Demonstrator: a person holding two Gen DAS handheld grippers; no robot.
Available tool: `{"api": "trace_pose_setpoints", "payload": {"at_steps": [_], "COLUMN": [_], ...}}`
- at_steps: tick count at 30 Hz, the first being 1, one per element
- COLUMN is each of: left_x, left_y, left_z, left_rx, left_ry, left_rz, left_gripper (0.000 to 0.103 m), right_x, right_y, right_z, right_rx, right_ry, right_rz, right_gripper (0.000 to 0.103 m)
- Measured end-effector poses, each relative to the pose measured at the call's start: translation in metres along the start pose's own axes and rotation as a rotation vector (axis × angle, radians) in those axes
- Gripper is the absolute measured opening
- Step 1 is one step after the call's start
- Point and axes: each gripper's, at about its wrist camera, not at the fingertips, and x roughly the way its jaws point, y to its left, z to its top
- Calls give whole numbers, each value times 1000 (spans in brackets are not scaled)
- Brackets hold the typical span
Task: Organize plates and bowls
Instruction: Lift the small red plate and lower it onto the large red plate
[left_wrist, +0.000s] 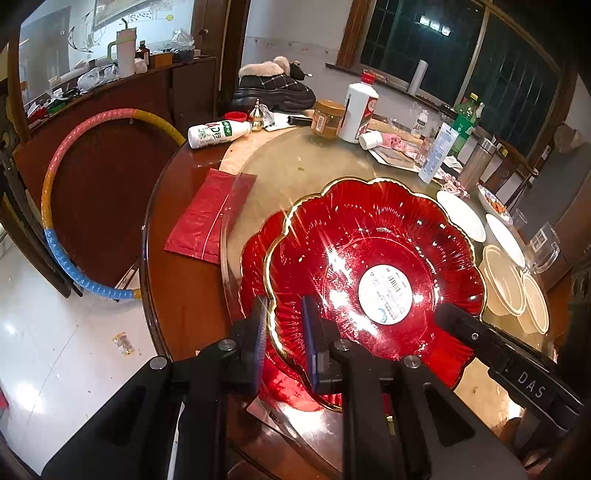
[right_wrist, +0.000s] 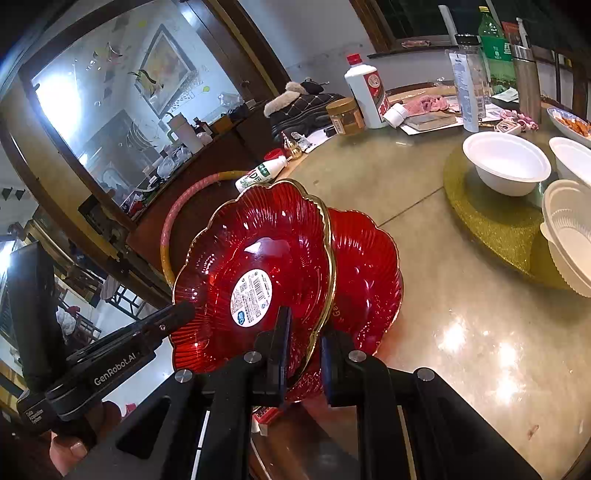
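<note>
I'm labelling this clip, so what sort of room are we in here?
Most likely a home dining room: a big round wooden dining table with a glass turntable, cluttered with a white liquor bottle, white disposable bowls and scalloped red glass plates, beside a wooden sideboard.

Between your fingers sits a ribbed red plate (left_wrist: 369, 258) with gold rim and white barcode label (left_wrist: 385, 294); white bowls (right_wrist: 506, 162) ahead.

Labelled red plate (left_wrist: 373, 273) tilted, seemingly over another (left_wrist: 255, 258).
</note>
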Motion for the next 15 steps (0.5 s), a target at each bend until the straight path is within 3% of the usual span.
{"api": "trace_pose_setpoints", "payload": {"at_steps": [15], "left_x": [25], "left_y": [-3], "left_z": [1], "left_rx": [4], "left_ry": [42], "left_rz": [11], "left_gripper": [15], "right_x": [14], "right_y": [-9], "right_z": [1], "right_rx": [15], "right_ry": [24], "right_rz": [-23], "right_gripper": [14]}}
